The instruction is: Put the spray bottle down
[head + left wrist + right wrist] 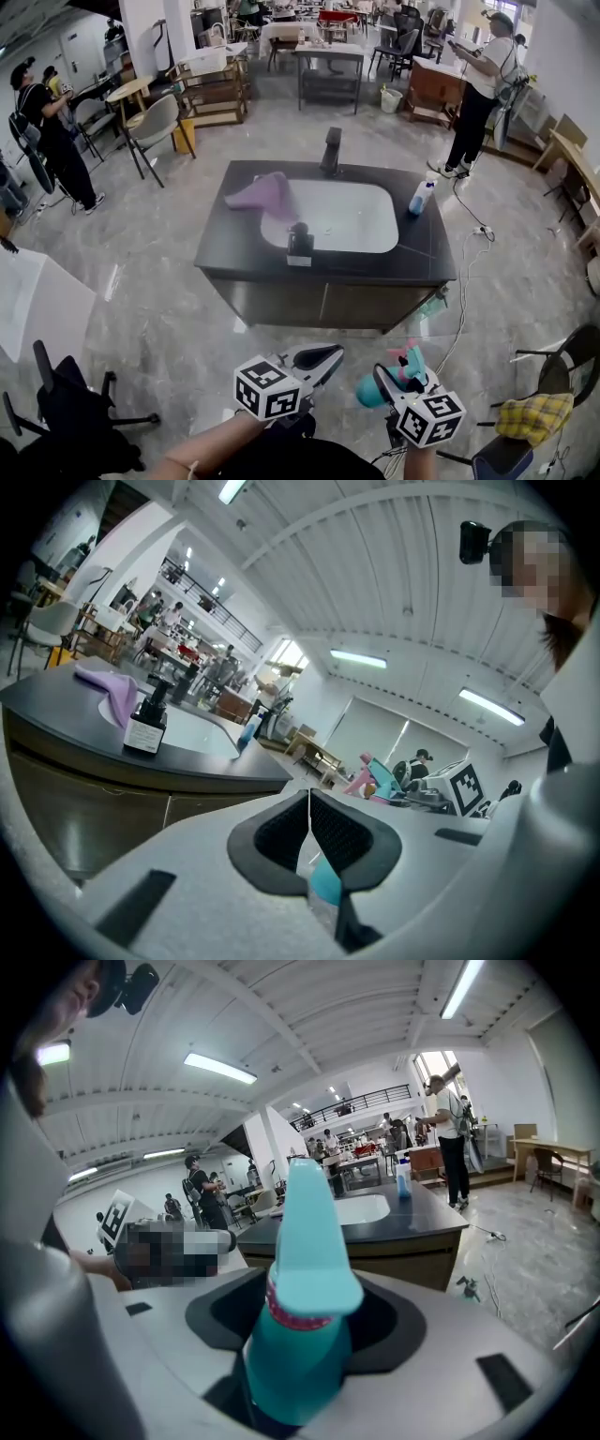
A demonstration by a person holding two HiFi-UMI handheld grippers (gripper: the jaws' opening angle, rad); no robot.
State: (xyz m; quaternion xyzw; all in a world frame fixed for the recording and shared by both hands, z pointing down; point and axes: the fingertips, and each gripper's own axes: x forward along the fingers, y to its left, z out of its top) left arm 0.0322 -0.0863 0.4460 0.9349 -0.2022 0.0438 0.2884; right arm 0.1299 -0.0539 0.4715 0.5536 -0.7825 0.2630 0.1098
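Note:
The spray bottle [386, 382], teal with a pink trigger, is held low in front of me, well short of the counter. My right gripper [405, 367] is shut on it. In the right gripper view the spray bottle [298, 1326] stands between the pads, its teal top pointing at the sink counter. My left gripper [326, 354] sits beside it, shut and holding nothing. In the left gripper view that left gripper [308, 806] has its pads touching. The dark sink counter [417, 255] with a white basin [349, 217] is ahead.
On the counter are a purple cloth [257, 194], a dark labelled bottle [300, 246], a faucet [331, 150] and a blue-white bottle [422, 197]. A black chair [70, 412] stands at my left. A chair with a yellow cloth [534, 415] is at my right. People stand farther off.

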